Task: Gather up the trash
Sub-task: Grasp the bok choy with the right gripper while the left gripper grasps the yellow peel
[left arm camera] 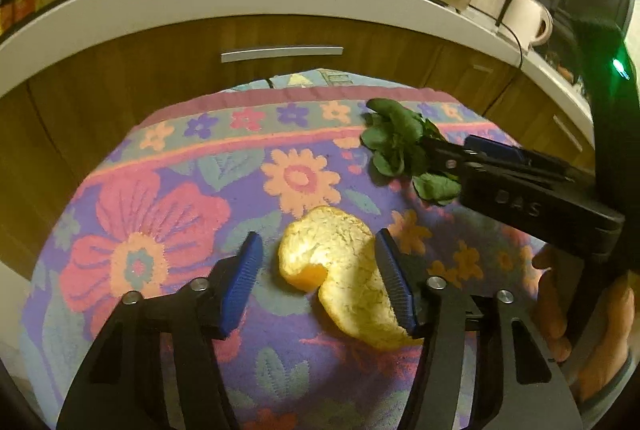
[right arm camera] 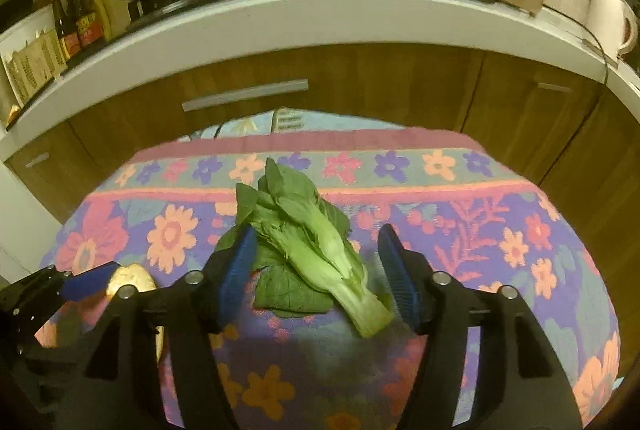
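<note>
Orange peel (left arm camera: pixel 340 270) sits between the left hand-held gripper's (left arm camera: pixel 320 278) spread fingers. Right hand-held gripper (right arm camera: pixel 318 270), spread too, straddles the greens (right arm camera: pixel 304 242).

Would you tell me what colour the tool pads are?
Blue, ridged pads; clearest in the right wrist view.

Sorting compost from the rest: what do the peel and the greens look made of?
Orange peel: plant matter, its pithy, matte pale inside facing up, orange at the curled edge. Greens: fresh leafy vegetable, smooth dark leaves, pale ribbed stalks. Both look compostable.
</note>
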Action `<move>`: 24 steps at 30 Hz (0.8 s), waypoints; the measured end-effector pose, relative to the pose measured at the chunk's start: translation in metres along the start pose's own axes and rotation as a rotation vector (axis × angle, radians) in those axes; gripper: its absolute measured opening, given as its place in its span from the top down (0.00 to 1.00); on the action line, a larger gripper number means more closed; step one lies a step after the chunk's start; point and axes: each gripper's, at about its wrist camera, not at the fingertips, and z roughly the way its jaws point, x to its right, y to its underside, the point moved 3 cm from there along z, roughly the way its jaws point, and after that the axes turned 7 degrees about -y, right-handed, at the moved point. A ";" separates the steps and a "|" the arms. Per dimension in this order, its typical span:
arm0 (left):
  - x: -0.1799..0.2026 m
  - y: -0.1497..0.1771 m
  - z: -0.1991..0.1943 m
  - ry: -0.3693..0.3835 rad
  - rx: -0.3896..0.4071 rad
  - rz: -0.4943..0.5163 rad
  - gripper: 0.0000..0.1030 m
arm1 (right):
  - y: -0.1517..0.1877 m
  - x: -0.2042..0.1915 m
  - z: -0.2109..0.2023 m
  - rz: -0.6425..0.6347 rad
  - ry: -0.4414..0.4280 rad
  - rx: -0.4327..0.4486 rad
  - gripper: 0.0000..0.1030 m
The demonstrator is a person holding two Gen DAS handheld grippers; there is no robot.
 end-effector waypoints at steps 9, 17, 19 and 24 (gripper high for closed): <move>0.016 0.003 -0.002 -0.047 0.019 0.101 0.85 | 0.002 0.001 0.010 0.000 0.005 -0.054 0.40; 0.017 0.003 -0.012 -0.036 0.066 0.104 0.90 | 0.006 -0.007 0.007 -0.042 0.030 -0.049 0.63; 0.015 0.002 -0.012 -0.030 0.071 0.091 0.90 | 0.006 -0.008 0.006 -0.048 0.021 -0.048 0.67; 0.011 0.003 -0.018 -0.019 0.083 0.070 0.90 | 0.008 -0.014 -0.001 -0.069 0.008 -0.019 0.69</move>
